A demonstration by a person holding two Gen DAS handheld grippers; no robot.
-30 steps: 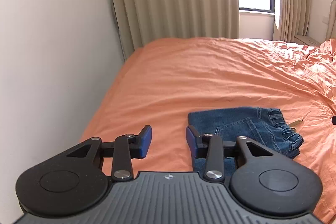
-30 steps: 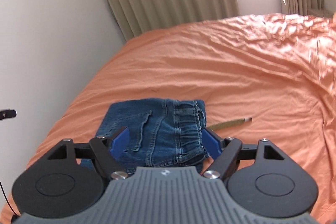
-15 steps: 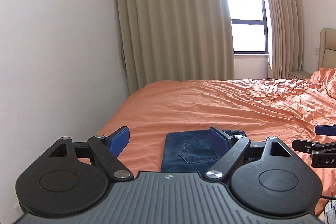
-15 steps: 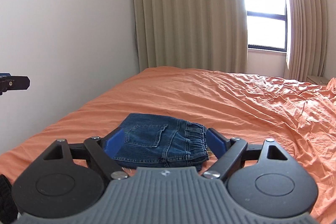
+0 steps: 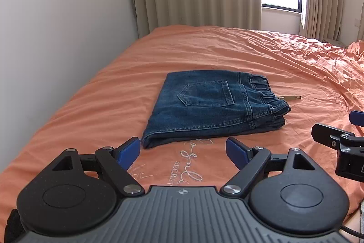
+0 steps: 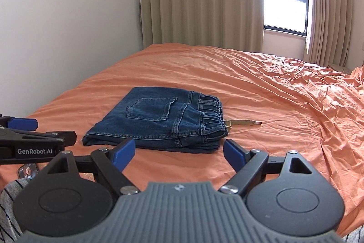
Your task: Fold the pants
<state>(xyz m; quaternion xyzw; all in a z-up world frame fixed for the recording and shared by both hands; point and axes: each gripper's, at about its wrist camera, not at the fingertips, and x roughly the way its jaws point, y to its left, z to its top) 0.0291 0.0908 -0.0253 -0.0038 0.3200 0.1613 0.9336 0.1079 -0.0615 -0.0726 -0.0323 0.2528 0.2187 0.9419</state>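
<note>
Pants (image 5: 211, 104): folded flat on bed (image 5: 204, 49); both sets of jaws apart and empty, best withdrawn without brushing the stack.

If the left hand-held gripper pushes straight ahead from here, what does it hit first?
Probably the orange bedsheet between its open fingers, then the near folded edge of the jeans just beyond; depth is uncertain.

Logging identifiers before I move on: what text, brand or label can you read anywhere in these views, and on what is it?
"GenRobot.AI": white print on the side of the left gripper, seen in the right wrist view.
"SECRET": partly legible embroidery on the orange bed sheet, partly hidden by the gripper; the cursive word above it is not readable.
Label on the right gripper body: cut off, unreadable.
Folded jeans: no readable text.
</note>
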